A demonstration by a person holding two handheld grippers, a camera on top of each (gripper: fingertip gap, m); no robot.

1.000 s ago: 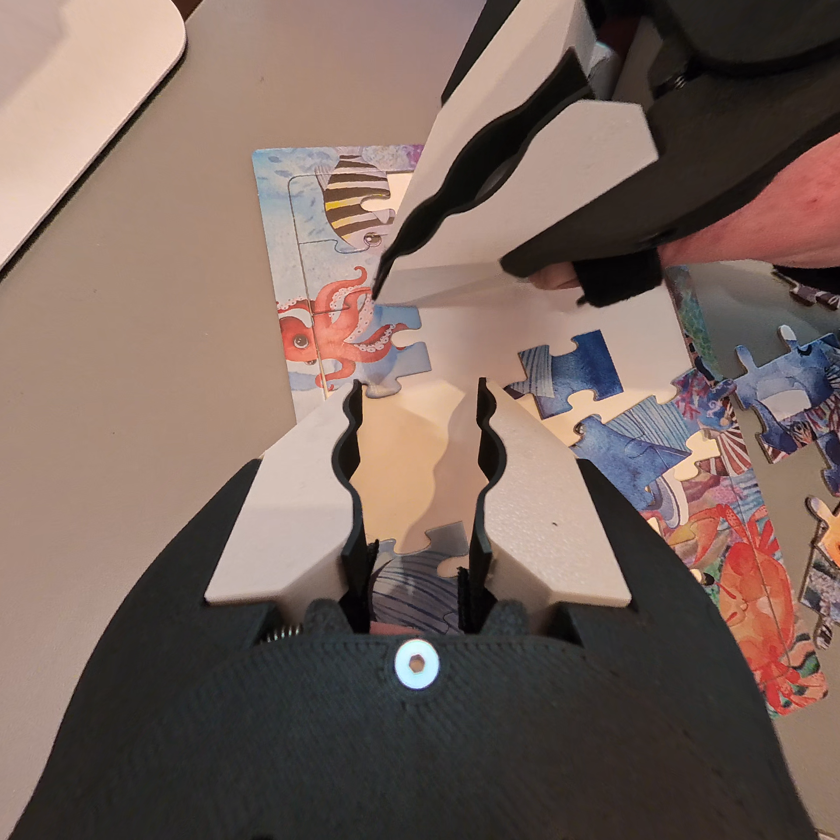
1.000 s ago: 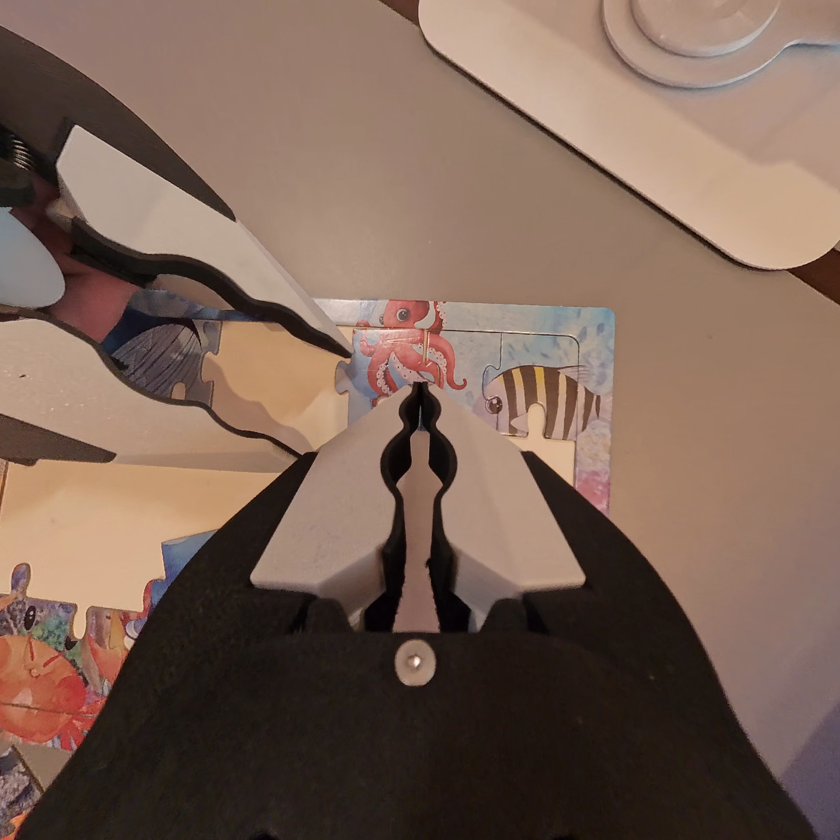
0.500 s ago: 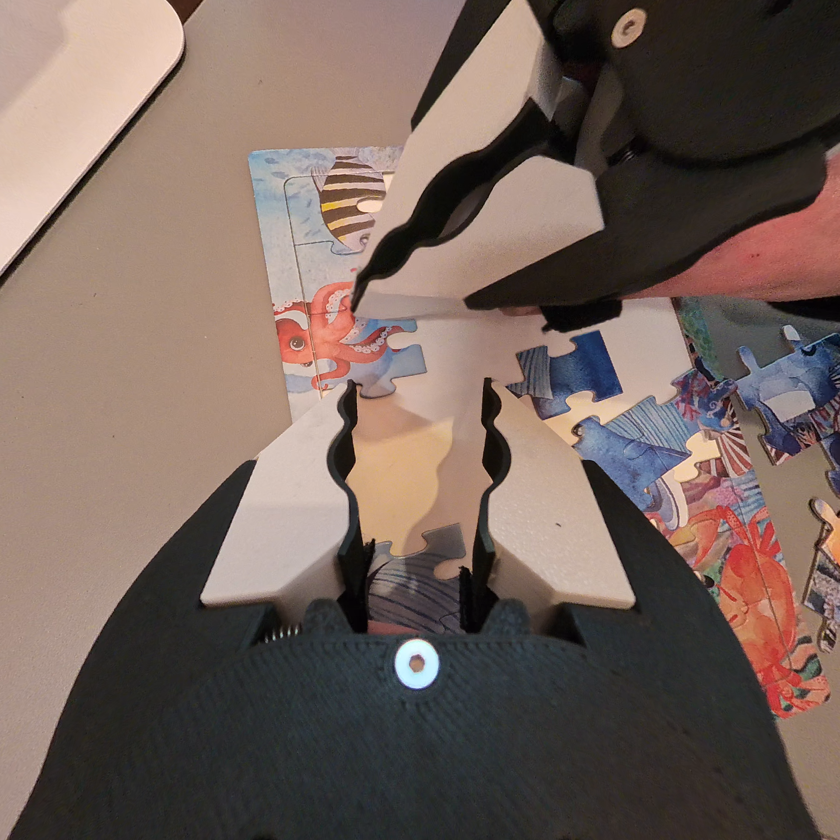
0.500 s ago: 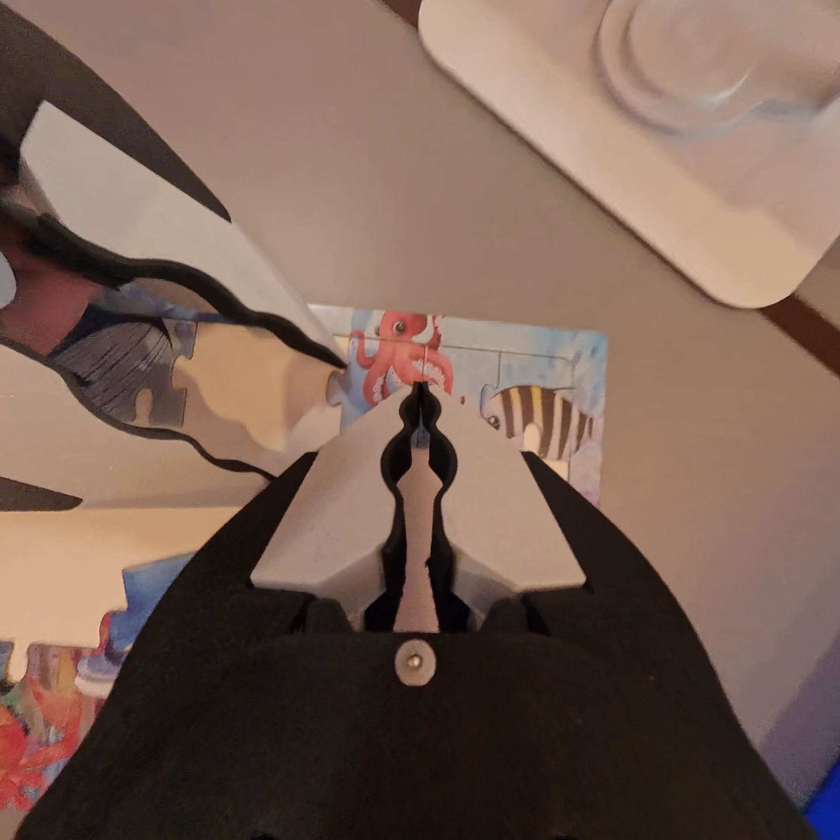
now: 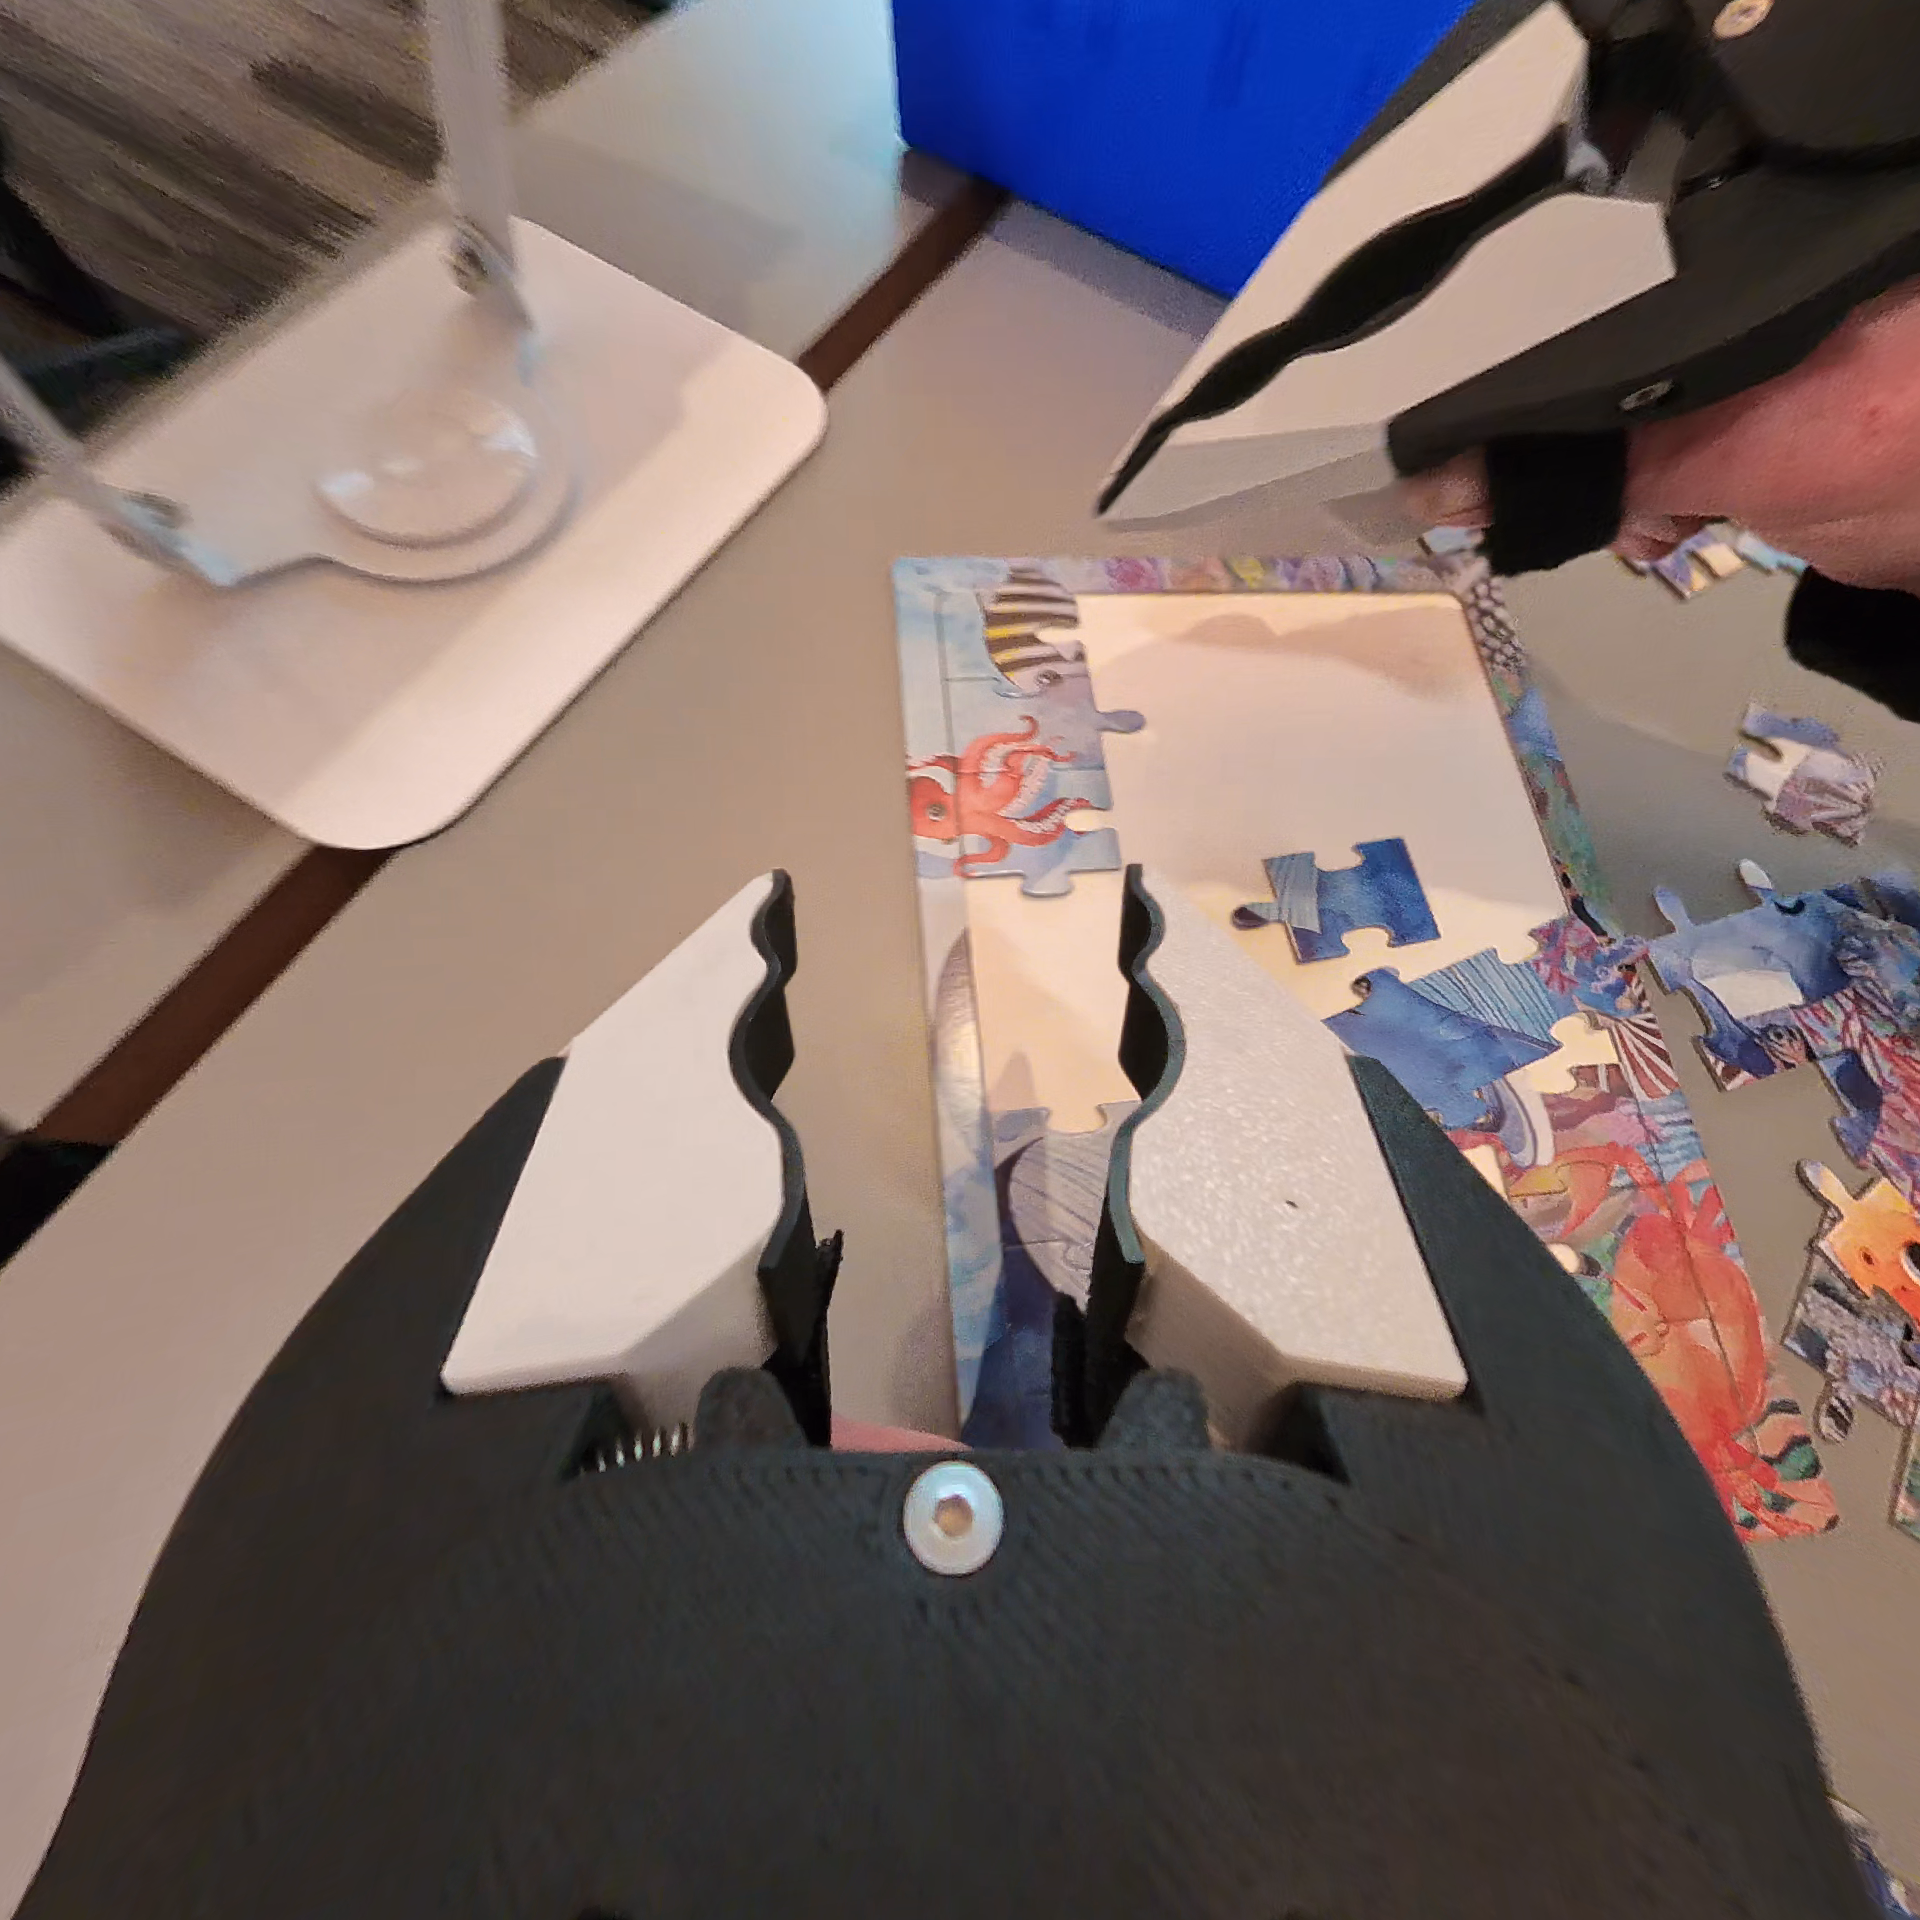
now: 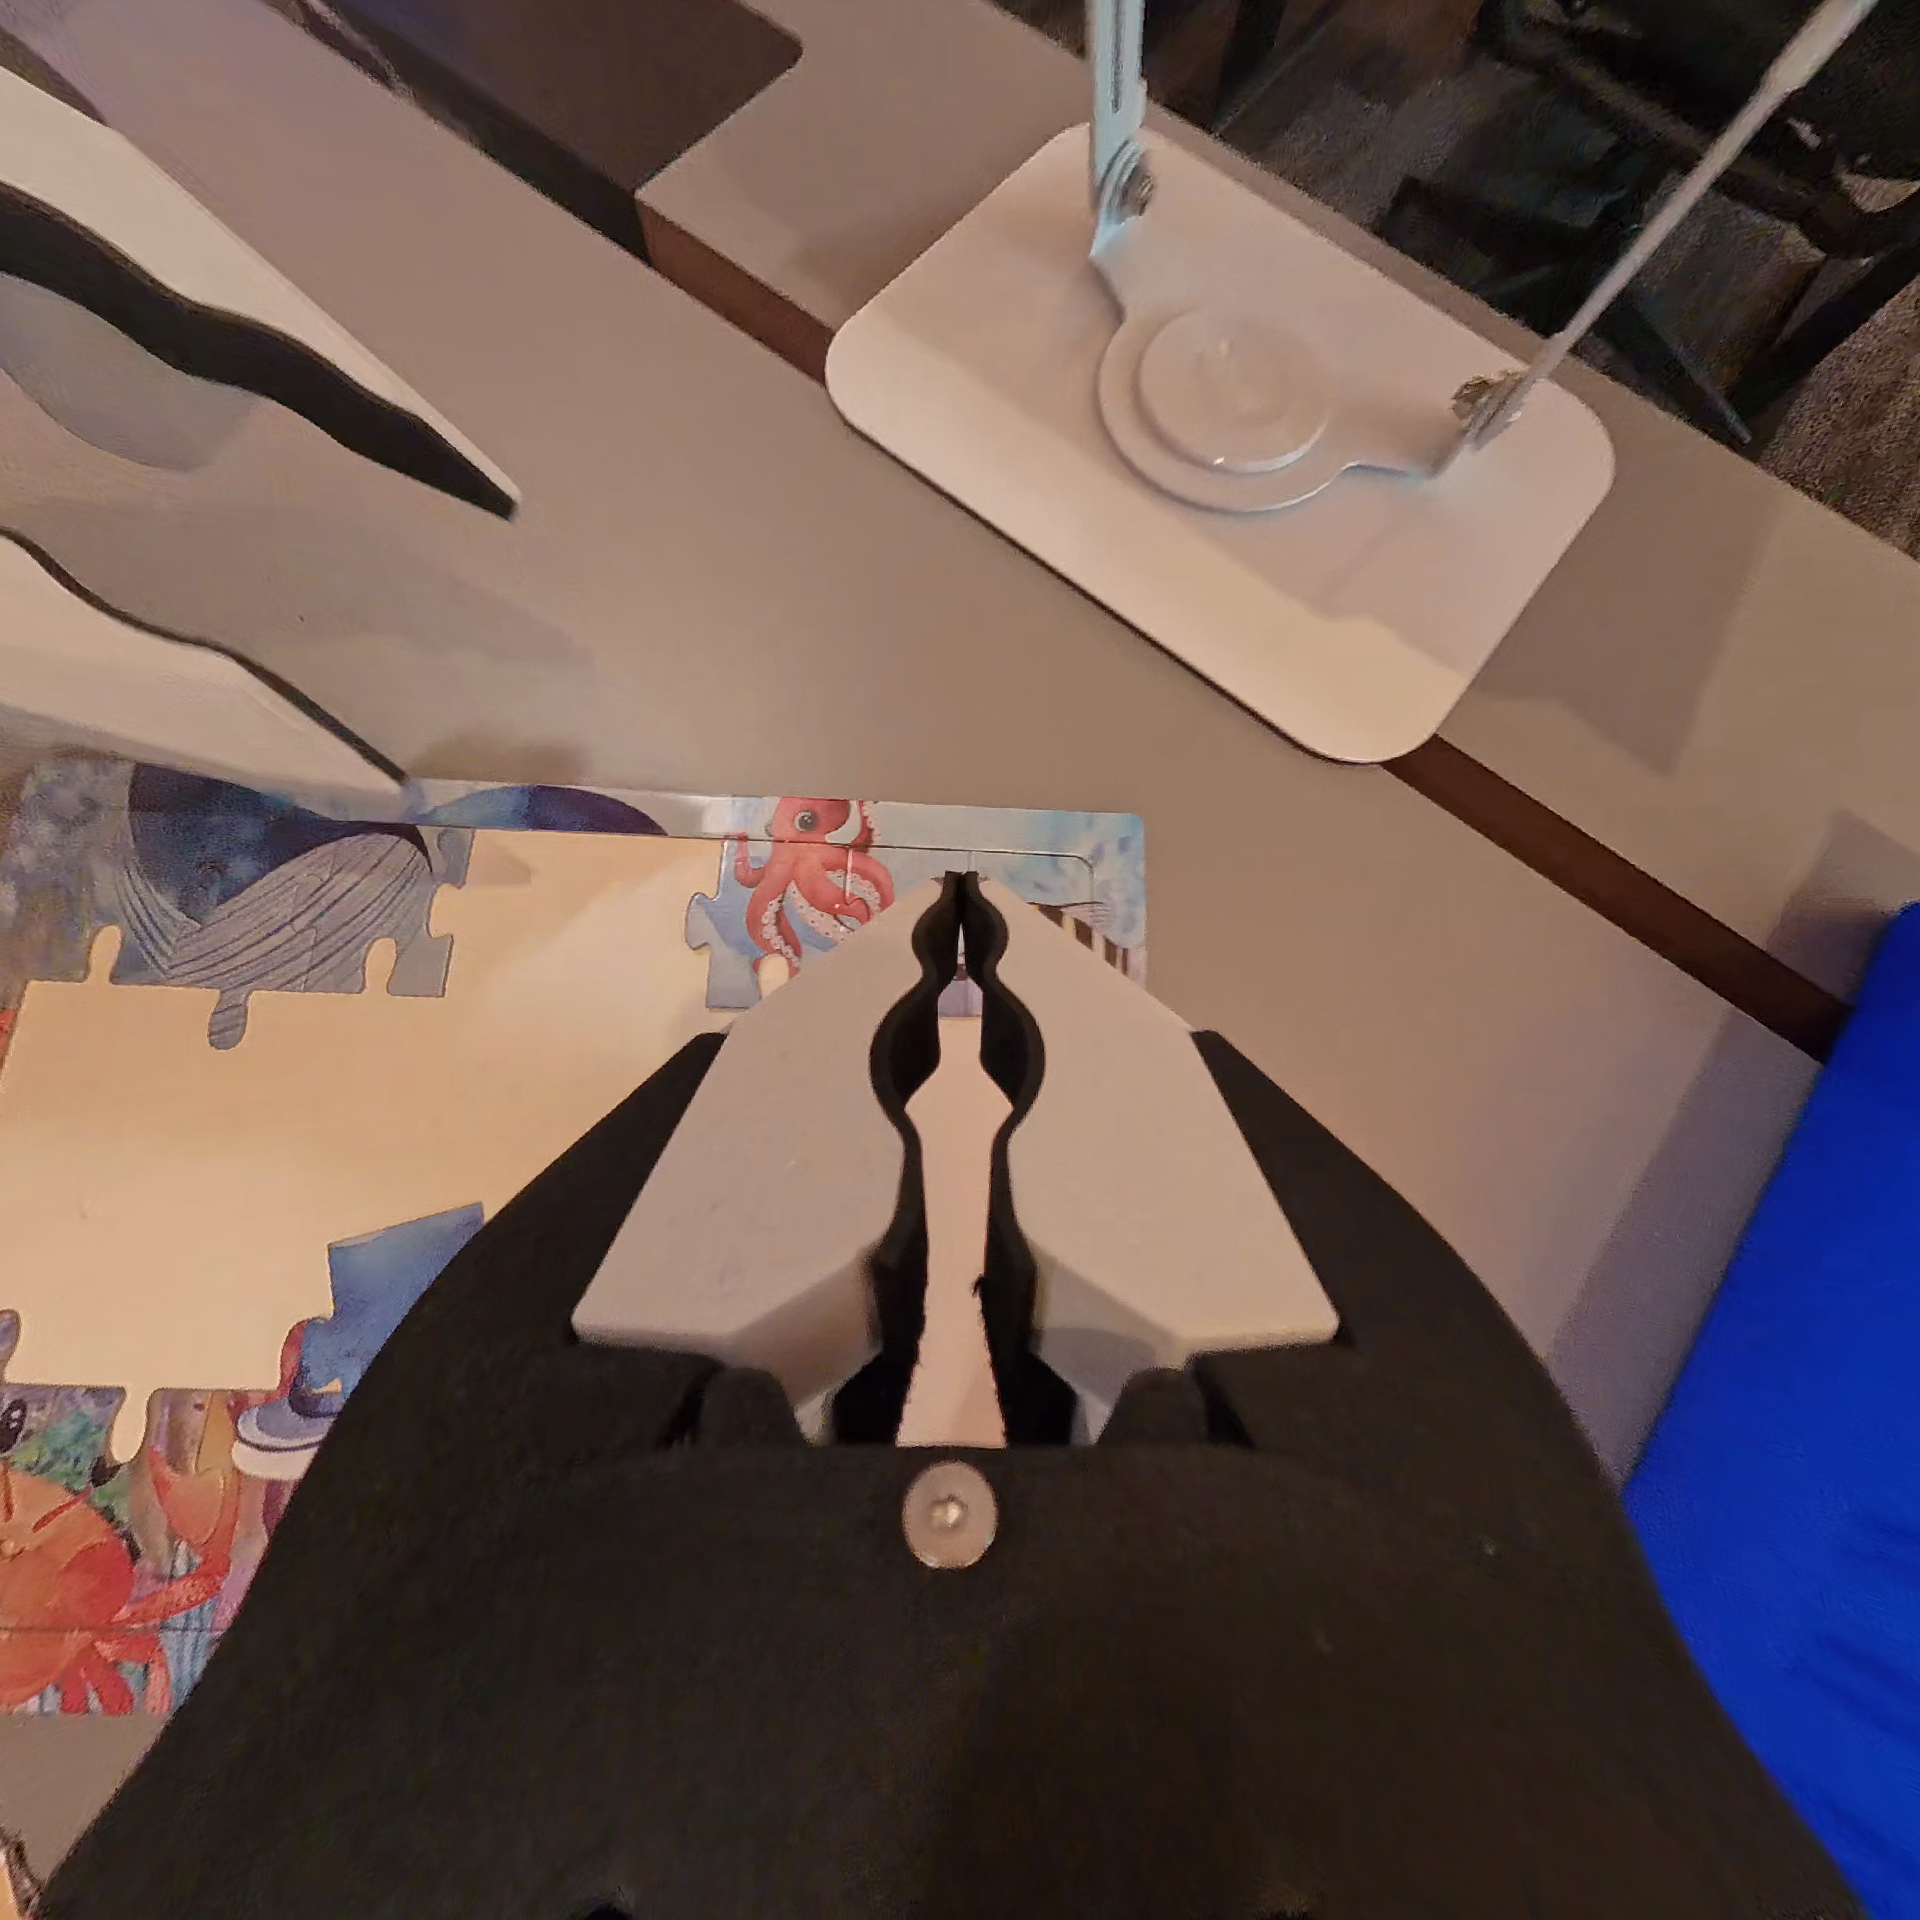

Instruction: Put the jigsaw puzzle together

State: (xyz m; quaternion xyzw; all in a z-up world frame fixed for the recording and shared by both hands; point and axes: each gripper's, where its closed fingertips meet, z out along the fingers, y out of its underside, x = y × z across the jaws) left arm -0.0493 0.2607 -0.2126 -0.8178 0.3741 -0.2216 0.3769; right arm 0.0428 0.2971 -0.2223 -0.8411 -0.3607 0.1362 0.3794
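The puzzle tray (image 5: 1299, 727) lies on the grey table, its pale floor mostly bare. An octopus piece (image 5: 987, 800) and a striped fish piece (image 5: 1023, 629) sit along its left edge. A whale piece (image 5: 1039, 1174) lies below them, seen between my left fingers. A loose blue piece (image 5: 1340, 899) lies in the tray, above the crab section (image 5: 1683, 1330). My left gripper (image 5: 954, 883) is open and empty above the tray's left edge. My right gripper (image 6: 958, 881) is shut and empty, raised over the octopus (image 6: 821, 883) end of the tray (image 6: 312, 1122). The whale (image 6: 281, 904) shows there too.
Several loose pieces (image 5: 1787, 977) lie on the table right of the tray. A white stand base (image 6: 1226, 447) with metal struts sits beyond the tray. A blue object (image 6: 1787, 1403) is at the table's end. A hand (image 5: 1818, 468) holds the right gripper. My hands' fingertips stand some 11 centimetres from each other.
Both grippers have lifted up and back from the tray. My left gripper's jaws have opened wider. The right gripper's tips have come away from the octopus piece.
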